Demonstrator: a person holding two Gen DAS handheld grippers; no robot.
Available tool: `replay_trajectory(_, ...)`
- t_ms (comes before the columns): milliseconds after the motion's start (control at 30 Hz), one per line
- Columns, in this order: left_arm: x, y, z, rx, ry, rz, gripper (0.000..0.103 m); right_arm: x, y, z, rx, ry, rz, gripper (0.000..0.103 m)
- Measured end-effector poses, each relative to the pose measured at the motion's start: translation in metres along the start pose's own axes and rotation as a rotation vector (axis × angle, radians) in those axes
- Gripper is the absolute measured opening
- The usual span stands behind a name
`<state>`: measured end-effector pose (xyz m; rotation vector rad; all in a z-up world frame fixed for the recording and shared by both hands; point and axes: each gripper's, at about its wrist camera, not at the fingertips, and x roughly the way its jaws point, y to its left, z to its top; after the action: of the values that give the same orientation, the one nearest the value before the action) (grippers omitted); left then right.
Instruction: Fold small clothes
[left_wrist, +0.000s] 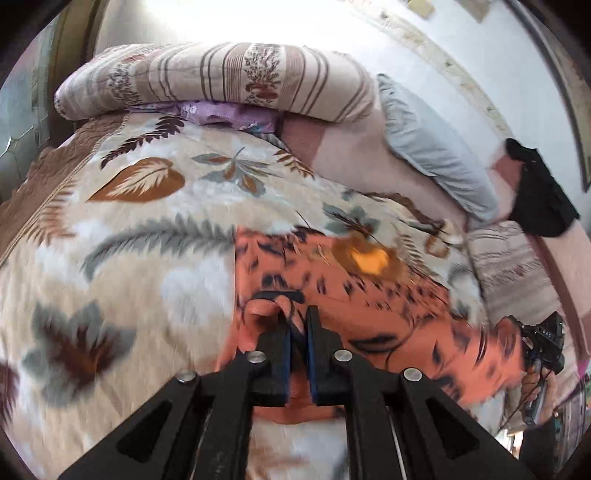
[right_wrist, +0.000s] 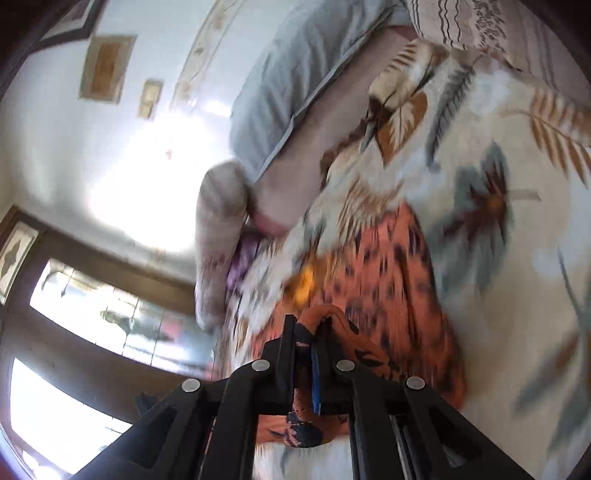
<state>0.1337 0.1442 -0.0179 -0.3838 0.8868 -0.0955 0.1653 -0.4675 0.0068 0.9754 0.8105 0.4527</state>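
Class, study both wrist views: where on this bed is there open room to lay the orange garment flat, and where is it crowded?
Open: leaf-print bedspread left of the orange garment. Crowded: the head, with striped quilt, grey pillow and black cloth.

Leaf-print bedspread (left_wrist: 140, 221) — striped folded quilt (left_wrist: 221, 81), grey pillow (left_wrist: 436, 155).

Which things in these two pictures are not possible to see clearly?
- Left wrist view: orange garment, print smeared by motion blur; its near edge hidden behind the left gripper.
- Right wrist view: garment's pinched part hidden between the right gripper jaws.
- Both views: garment type unclear.
- Right wrist view: window overexposed.
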Motion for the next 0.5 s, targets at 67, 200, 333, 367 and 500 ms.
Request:
replay_trajectory(67, 0.049, 0.011, 0.018, 0.006, 0.034, 0.102, 0.073, 0.045, -0.025, 0.027, 0.023, -0.004, -0.101, 0.024)
replay_trajectory(200, 0.106, 0.040, 0.019, -0.051, 0.139, 0.208, 0.084, 0.067, -0.071, 0.016, 0.091, -0.032, -0.265, 0.072)
replay_trajectory(333, 0.058, 0.051, -0.003, -0.073, 0.023, 0.224, 0.085, 0.029, -0.056, -0.039, 0.005, -0.096, -0.260, 0.072)
replay_trajectory(367, 0.041, 0.051, -0.012, -0.081, -0.019, 0.225, 0.085, 0.018, -0.051, -0.059, 0.002, -0.099, -0.228, 0.072)
replay_trajectory(500, -0.003, 0.057, -0.061, -0.198, -0.063, 0.128, 0.085, 0.015, -0.045, -0.119, 0.042, -0.016, -0.169, 0.074)
